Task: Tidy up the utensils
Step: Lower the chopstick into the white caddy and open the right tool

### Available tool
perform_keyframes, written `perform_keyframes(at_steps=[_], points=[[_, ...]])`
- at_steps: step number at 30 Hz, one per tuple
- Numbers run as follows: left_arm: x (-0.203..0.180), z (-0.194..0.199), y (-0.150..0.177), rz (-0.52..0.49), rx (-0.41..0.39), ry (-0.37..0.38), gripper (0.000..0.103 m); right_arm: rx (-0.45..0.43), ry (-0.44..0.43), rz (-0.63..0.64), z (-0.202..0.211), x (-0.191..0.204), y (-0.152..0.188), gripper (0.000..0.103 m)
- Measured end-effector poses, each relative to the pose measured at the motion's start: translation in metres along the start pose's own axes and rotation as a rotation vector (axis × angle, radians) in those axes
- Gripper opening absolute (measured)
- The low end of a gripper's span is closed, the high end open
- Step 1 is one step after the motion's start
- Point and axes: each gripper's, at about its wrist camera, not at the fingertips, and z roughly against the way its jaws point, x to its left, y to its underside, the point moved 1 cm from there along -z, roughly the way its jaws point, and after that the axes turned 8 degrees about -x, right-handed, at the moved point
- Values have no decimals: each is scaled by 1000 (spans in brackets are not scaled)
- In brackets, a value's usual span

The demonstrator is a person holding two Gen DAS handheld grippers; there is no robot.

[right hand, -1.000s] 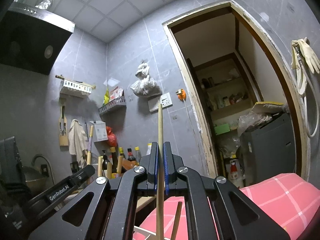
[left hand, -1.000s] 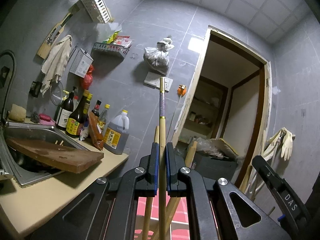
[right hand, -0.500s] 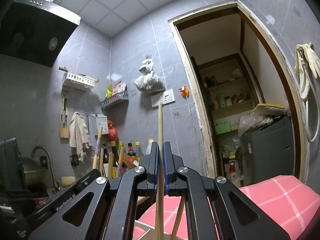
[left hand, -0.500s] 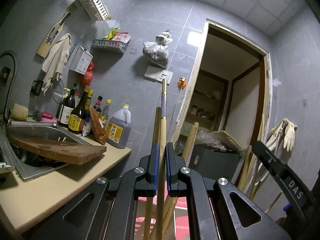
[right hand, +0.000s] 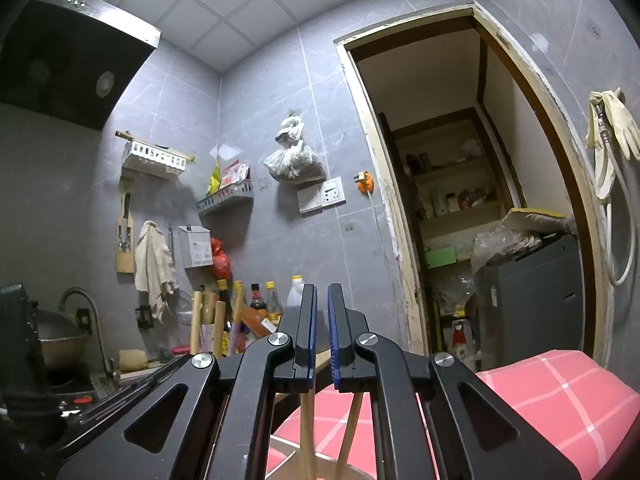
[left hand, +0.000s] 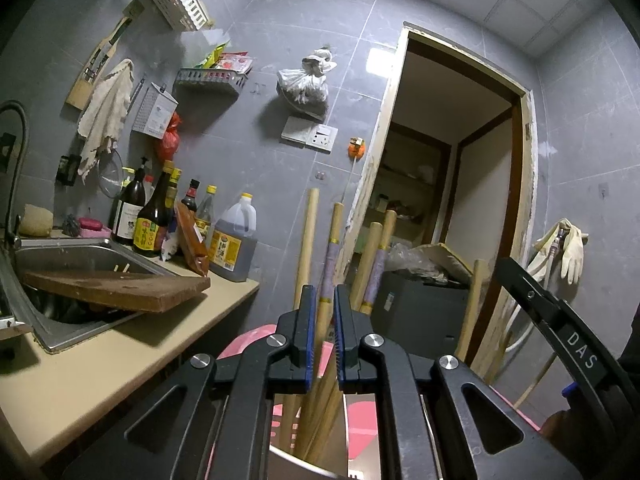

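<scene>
A moment ago each gripper was pinching one long chopstick and holding it up high. Now both have let go.

The left gripper (left hand: 322, 312) has its two black fingers a little apart. A chopstick with a purple band (left hand: 330, 256) shows in the gap, but the blue pads do not seem to press it. It stands with the other chopsticks (left hand: 374, 264) in a shiny metal cup (left hand: 296, 462) right under the gripper, near the bottom of the left view. The sticks lean a bit to the right.

The right gripper (right hand: 322, 320) also has its fingers a little apart, and nothing is between the tips. The stick it held before now stands lower down, below the fingers: a pale chopstick (right hand: 307, 432) next to one more (right hand: 352, 428). They seem to sit in a round holder (right hand: 332, 460) over the pink checked cloth (right hand: 560, 400), but only the rim shows, so I can't be sure it is the same cup.

So both sticks look dropped in, and this part of the job looks done. Far to the left are the sink (left hand: 80, 248), a wooden board (left hand: 120, 288) across it, and sauce bottles (left hand: 154, 216) by the wall. Two thin stick tips (left hand: 122, 267) poke up behind the board, so more may wait there.
</scene>
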Motion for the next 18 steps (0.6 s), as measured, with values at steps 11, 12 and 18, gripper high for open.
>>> perform_keyframes(at_steps=[11,12,18], points=[[-2,4,-10,11,25,6,31,5,21,25,2,3,-11,23],[-2,4,-12,12,34,1,31,22,28,39,2,3,-14,23],[-7,4,-21,-4,114,-15,44,102,66,38,11,-11,-27,32]])
